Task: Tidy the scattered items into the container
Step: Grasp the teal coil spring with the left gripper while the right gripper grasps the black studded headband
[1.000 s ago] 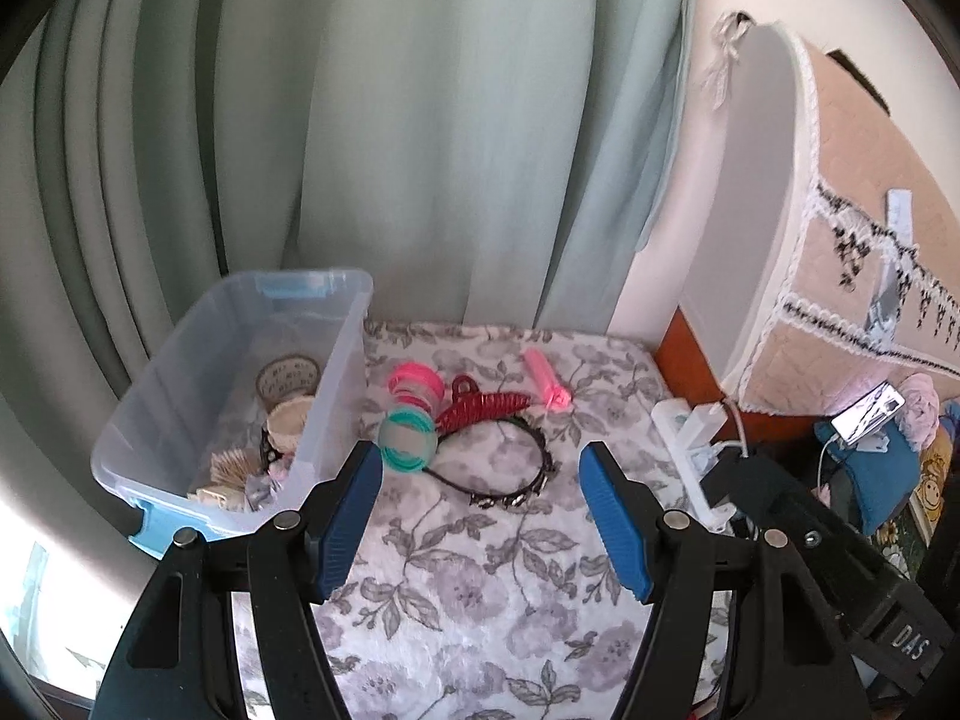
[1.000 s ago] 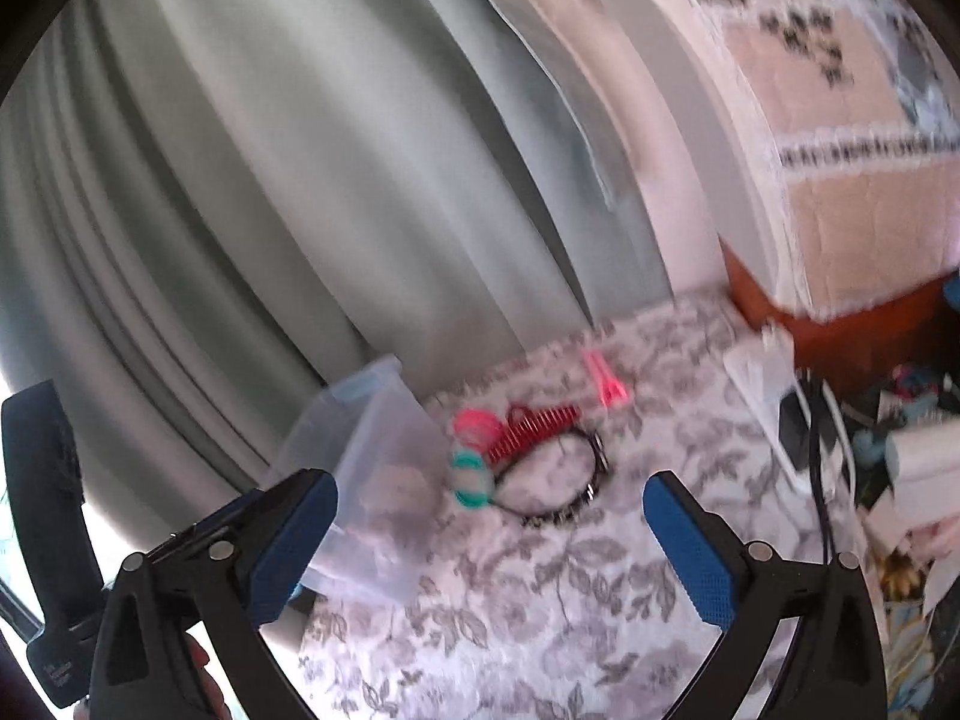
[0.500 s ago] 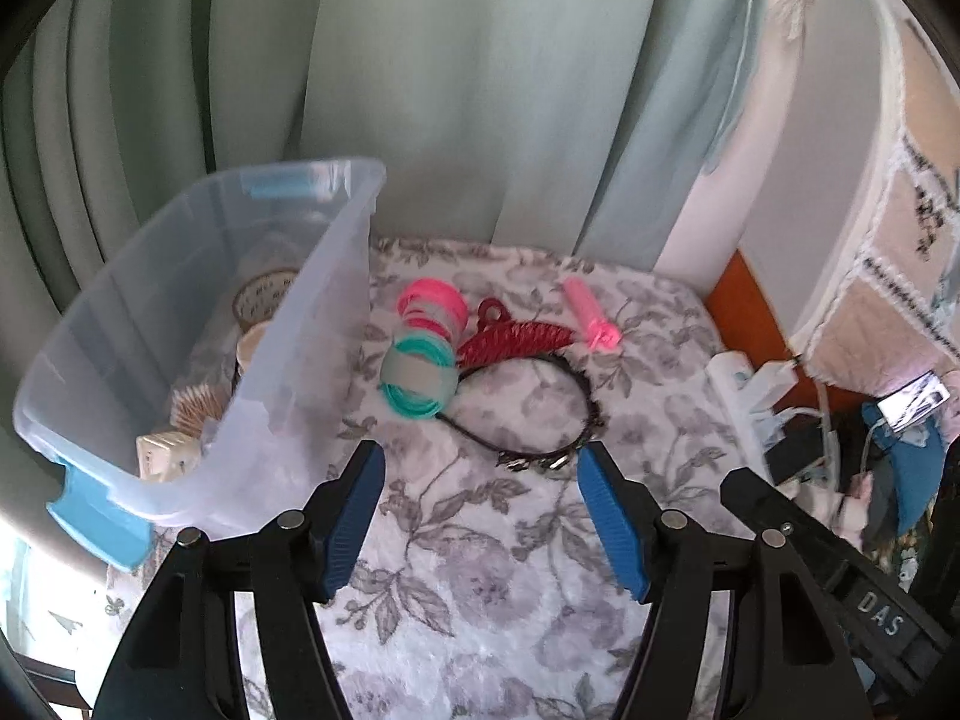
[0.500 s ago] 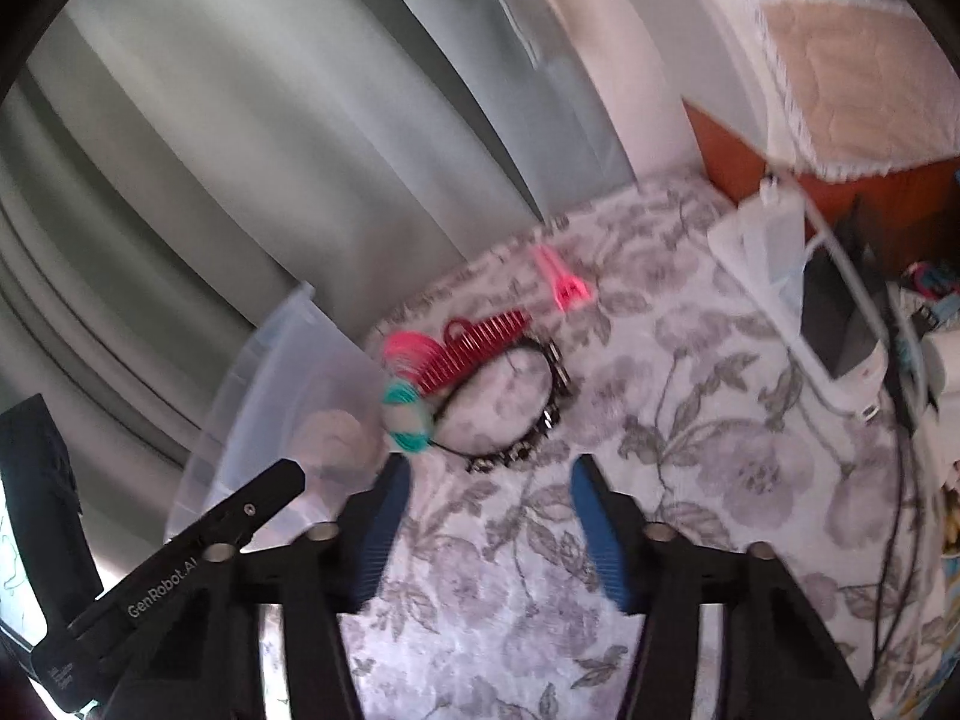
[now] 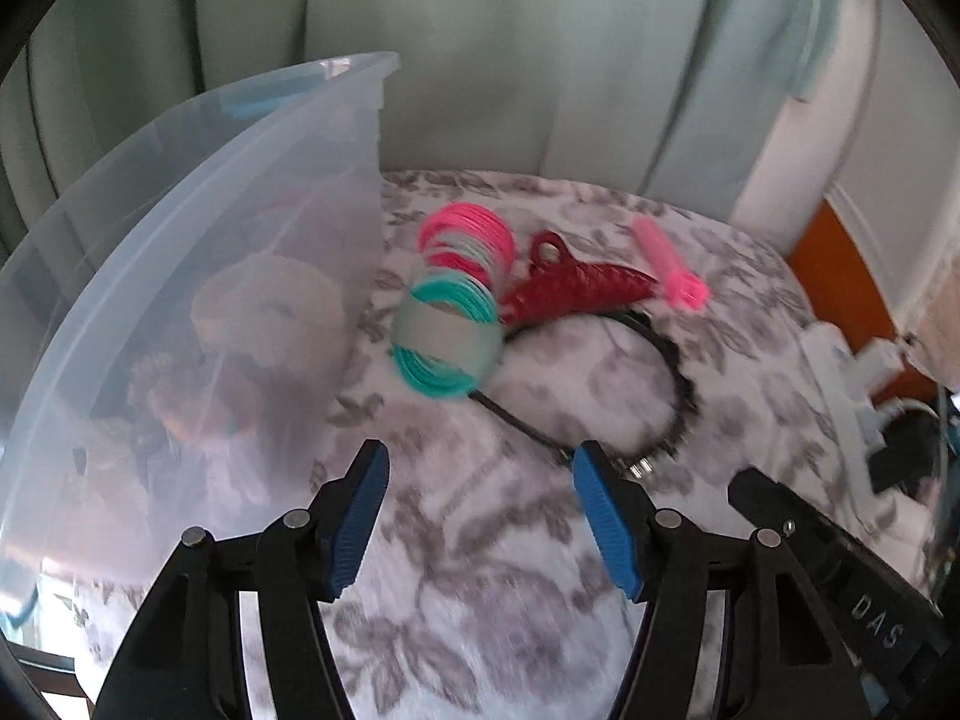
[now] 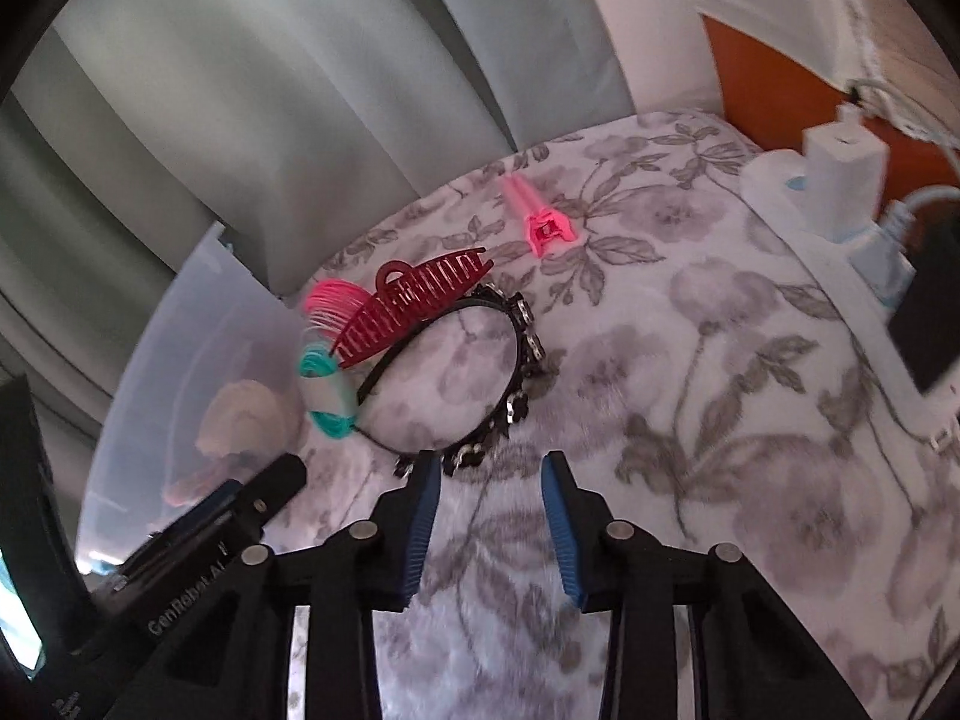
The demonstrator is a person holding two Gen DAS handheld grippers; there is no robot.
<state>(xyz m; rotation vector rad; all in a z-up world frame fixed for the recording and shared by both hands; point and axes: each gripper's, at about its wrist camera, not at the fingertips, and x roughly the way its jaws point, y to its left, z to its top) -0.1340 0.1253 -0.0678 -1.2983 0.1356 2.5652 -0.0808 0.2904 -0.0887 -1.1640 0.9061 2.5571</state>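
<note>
Hair things lie just right of the clear box (image 5: 198, 276). The right claw (image 6: 489, 468) has just been closing with nothing in it, near the black headband (image 6: 516, 354). The left claw (image 5: 477, 468) is released too. Tangled red clip (image 6: 414, 306) could drag along.

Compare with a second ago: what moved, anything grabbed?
Both grippers have come down toward the floral cloth and the hair things. The right gripper has just been closing its jaws, nothing between them, just short of the black headband. The left gripper stays open, empty. Red claw clip, spiral hair ties, pink clip and clear bin lie unmoved.
</note>
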